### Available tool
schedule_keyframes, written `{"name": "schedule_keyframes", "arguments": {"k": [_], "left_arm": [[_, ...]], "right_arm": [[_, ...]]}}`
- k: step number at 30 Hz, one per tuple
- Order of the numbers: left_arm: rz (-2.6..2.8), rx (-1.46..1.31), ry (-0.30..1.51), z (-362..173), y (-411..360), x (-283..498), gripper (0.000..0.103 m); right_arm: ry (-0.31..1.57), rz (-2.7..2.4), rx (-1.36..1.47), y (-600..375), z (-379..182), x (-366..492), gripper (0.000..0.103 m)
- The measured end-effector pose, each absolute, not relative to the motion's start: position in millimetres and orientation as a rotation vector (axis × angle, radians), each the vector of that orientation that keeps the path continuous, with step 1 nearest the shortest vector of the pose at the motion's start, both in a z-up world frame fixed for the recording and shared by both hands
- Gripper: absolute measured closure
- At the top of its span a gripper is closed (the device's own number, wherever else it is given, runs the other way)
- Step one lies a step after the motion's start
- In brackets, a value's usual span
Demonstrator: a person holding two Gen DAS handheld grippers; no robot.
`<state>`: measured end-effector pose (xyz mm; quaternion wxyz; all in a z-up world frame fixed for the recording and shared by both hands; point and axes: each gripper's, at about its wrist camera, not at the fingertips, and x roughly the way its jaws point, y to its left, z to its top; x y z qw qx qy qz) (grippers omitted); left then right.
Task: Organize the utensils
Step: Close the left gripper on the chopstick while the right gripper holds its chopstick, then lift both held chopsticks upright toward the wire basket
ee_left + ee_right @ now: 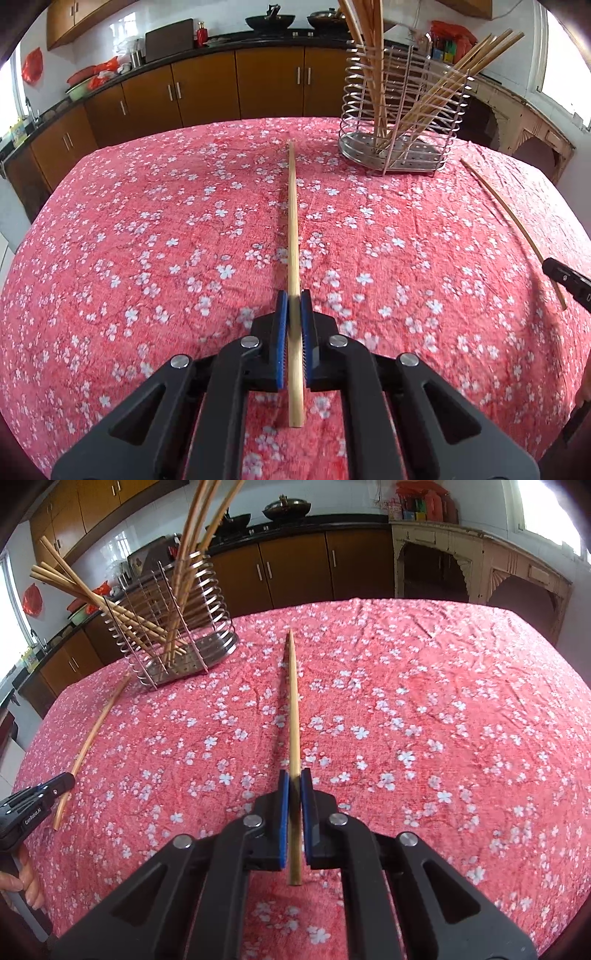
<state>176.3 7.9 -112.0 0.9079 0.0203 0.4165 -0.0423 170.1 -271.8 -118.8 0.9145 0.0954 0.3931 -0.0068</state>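
Note:
My left gripper (294,301) is shut on a wooden chopstick (293,229) that points away along the red floral tablecloth. My right gripper (294,780) is shut on another wooden chopstick (293,709), also pointing away. Each chopstick shows in the other view: the right one (517,229) at the right, the left one (92,746) at the left. The right gripper's fingertip (565,277) and the left gripper's fingertip (44,794) show at the edges. A wire utensil holder (402,122) with several chopsticks stands at the far side, and it also shows in the right wrist view (173,627).
The table (147,240) has a red cloth with white flowers. Brown kitchen cabinets (207,88) and a dark counter with woks (269,20) run behind it. A pale old cabinet (480,565) stands at the far right. A hand (26,882) holds the left gripper's handle.

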Motion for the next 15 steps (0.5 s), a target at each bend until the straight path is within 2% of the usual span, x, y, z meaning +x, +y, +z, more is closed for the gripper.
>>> {"name": "schedule_keyframes", "arguments": {"k": [15], "left_arm": [[-0.138,-0.011,0.711,-59.9,19.6,139.0,0.096]], "right_arm": [[0.680,-0.014,0.168,-273.8,-73.3,131.1,0.095]]}}
